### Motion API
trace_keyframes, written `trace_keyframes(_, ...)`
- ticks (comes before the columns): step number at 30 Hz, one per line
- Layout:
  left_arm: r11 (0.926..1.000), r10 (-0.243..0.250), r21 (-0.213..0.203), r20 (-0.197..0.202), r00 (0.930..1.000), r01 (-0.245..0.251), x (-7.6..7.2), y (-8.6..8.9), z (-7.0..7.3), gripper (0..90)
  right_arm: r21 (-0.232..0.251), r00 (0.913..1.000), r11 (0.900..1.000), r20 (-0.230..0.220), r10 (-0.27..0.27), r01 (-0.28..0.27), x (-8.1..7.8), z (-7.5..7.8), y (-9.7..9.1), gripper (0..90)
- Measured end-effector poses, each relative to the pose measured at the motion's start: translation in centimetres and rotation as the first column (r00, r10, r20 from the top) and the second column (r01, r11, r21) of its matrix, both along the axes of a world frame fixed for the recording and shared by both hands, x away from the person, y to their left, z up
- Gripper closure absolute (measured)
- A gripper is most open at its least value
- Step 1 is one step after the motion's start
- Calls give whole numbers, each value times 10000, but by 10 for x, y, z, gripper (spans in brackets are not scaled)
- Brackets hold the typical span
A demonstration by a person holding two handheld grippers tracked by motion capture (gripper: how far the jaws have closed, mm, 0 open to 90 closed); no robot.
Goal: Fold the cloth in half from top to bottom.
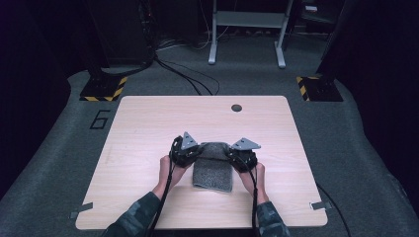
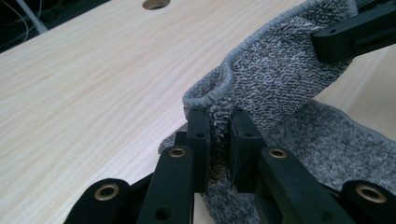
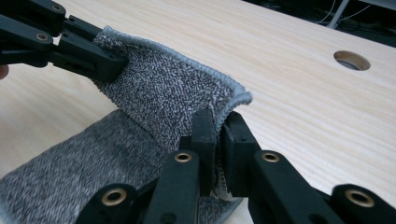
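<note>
Both grippers [image 2: 218, 140] [image 3: 218, 144] pinch the grey towel [image 1: 213, 168]; table [image 1: 148, 123] bare around.

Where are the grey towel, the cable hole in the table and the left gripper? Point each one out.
grey towel [image 1: 213, 173], high view, on its flat part lying on the table.
cable hole [image 1: 236, 107], high view, at its centre.
left gripper [image 2: 218, 135], left gripper view, between its jaws, shut on the towel's edge.

Towel [image 1: 213, 170] on the table [image 1: 148, 128], near its front-centre, far edge raised between left gripper [image 1: 187, 154] at its left corner and right gripper [image 1: 241, 158] at its right; cable hole [image 1: 236, 107] behind
</note>
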State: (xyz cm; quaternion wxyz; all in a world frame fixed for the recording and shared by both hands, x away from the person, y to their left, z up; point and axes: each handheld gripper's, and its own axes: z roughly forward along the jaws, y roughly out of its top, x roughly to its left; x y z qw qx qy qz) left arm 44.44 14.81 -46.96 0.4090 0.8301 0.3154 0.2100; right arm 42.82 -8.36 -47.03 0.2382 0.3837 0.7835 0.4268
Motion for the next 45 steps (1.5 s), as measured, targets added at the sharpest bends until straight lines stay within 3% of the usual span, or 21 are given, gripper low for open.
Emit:
trace_keyframes(9, 9997, -238, -1, -229, 9995, 238, -11, -1, -9, 785, -42, 9998, 9998, -61, 189, -189, -18, -11, -1, 830)
trace_keyframes(22, 9975, -708, -90, -1059, 9918, 702, -24, 2, -28, 707, -50, 9979, 9991, -491, 415, -418, -42, -28, -6, 778)
trace_keyframes(27, 9956, -927, -216, -1298, 9872, 907, -33, 8, -28, 599, 62, 9970, 9986, -577, 525, -522, -53, -30, -12, 727)
trace_keyframes(29, 9964, -842, -165, -1347, 9873, 827, -36, 10, -26, 485, 69, 9967, 9984, -583, 559, -556, -59, -28, -15, 658)
trace_keyframes(33, 9977, -608, -377, -1140, 9916, 568, -43, 18, -16, 362, 326, 9965, 9972, -484, 686, -671, -69, -22, -21, 607)
trace_keyframes(36, 9975, -577, -468, -991, 9934, 532, -47, 24, -8, 324, 570, 9970, 9961, -343, 696, -676, -74, -14, -28, 558)
trace_keyframes(40, 9984, -265, -507, -672, 9974, 232, -41, 28, 0, 302, 821, 9984, 9958, -373, 431, -399, -71, -7, -32, 486)
trace_keyframes(43, 9988, -58, -487, -732, 9973, 23, -32, 29, -1, 297, 806, 9981, 9966, -589, 204, -156, -63, -8, -31, 447)
trace_keyframes(45, 9997, 95, -234, -1113, 9937, -121, -20, 27, -7, 289, 526, 9944, 9983, -1043, -178, 234, -52, -17, -25, 390)
